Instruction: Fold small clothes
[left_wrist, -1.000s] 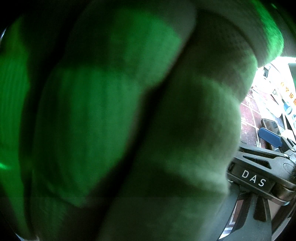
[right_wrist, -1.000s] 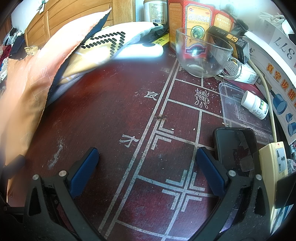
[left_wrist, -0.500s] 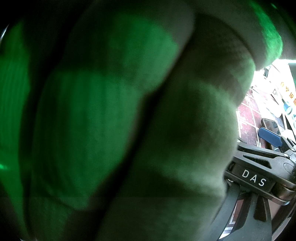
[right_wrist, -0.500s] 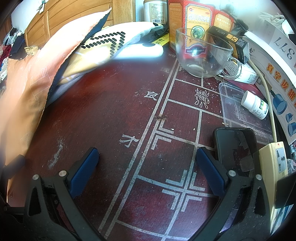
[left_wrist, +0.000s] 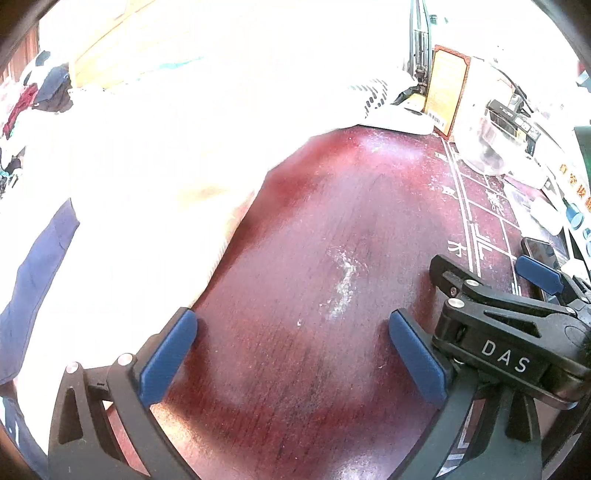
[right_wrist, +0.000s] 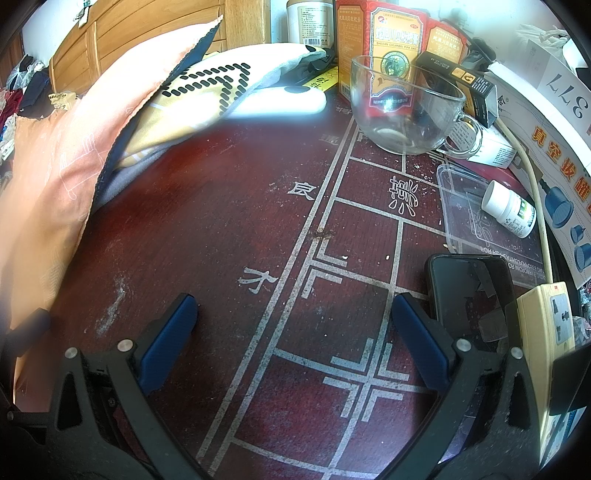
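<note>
A peach-pink garment (right_wrist: 55, 177) with a dark blue edge lies bunched along the left side of the dark red table (right_wrist: 229, 229). In the left wrist view the same garment (left_wrist: 129, 206) is washed out to white by glare, and a blue strip shows at its left. My left gripper (left_wrist: 291, 354) is open over bare table beside the garment, with nothing between its blue pads (left_wrist: 168, 360). My right gripper (right_wrist: 295, 339) is open too, low over the painted white lines. From the left wrist view, the right gripper (left_wrist: 498, 332) sits close on the right.
A yellow cloth with black dashes (right_wrist: 195, 96) lies at the back. A glass cup (right_wrist: 402, 107), red boxes (right_wrist: 391, 48), a pill bottle (right_wrist: 509, 208), a clear lid (right_wrist: 476, 210), a phone (right_wrist: 469, 299) and a power strip (right_wrist: 546, 332) crowd the right side.
A striped, green-lit fabric that covered the left wrist lens is gone; that view now shows the table and the open left gripper. The right gripper has not moved.
</note>
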